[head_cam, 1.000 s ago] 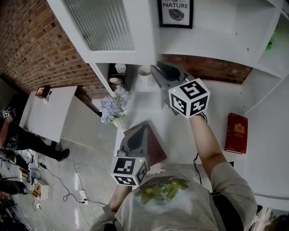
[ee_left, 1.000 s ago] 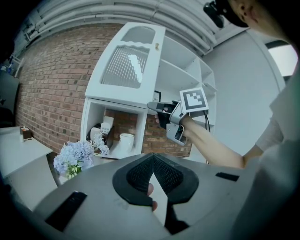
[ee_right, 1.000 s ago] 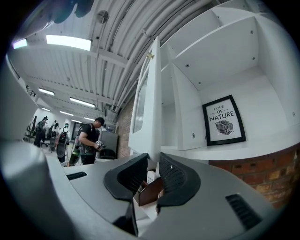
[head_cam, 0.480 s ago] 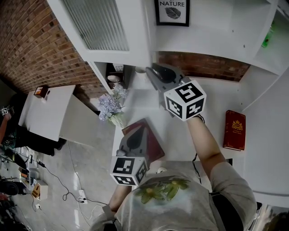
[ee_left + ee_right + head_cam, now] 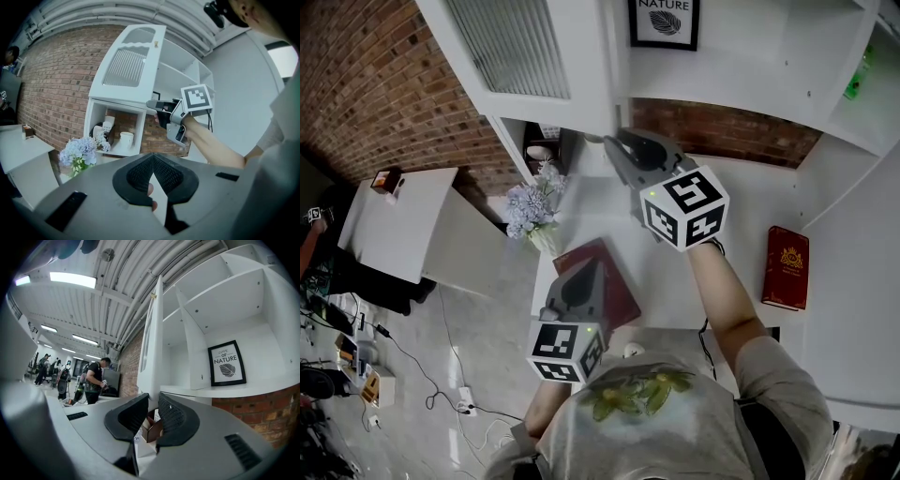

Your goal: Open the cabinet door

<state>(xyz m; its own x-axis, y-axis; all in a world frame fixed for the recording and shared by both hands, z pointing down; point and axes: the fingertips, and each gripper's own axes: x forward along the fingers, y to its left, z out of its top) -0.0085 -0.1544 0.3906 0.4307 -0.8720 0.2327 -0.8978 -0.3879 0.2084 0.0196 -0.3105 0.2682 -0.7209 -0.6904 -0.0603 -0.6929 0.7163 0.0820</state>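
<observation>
Since a second ago our right tool [image 5: 151,405] has edged slightly left, carrying the door [image 5: 517,47] with it. Its jaws are pinched on the door's lower edge, which rises straight up from between them. The panel stands swung out on the tool's left and the shelves [image 5: 225,291] are bared on its right. We judge the hold sits at the free edge because that swings the hinge most easily. Our left tool [image 5: 152,161] waits below and behind the right one, jaws together on nothing, clear of the swing.
</observation>
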